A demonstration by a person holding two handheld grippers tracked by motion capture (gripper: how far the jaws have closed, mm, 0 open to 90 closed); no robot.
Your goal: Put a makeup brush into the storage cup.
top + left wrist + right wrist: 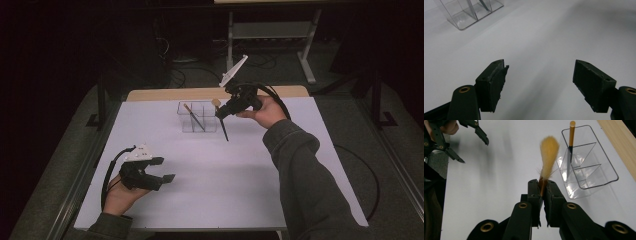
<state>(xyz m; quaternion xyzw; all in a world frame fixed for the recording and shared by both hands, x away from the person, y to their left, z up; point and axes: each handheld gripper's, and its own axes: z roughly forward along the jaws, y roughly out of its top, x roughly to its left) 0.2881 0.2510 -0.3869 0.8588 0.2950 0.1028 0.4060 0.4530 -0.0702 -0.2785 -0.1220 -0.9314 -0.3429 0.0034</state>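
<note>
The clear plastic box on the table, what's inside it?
One brush stands slanted inside the clear box, handle end up. Its bristle end can't be made out. The other compartments look empty.

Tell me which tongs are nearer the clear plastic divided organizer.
Right. The right tongs, gripping a tan-bristled brush, hover beside the clear plastic divided organizer; the left tongs, open, sit far nearer the person.

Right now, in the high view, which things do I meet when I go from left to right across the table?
Left gripper, jaws open with nothing between them → clear organizer with a brush standing in it → right gripper, shut on a makeup brush → the person's right hand.
</note>
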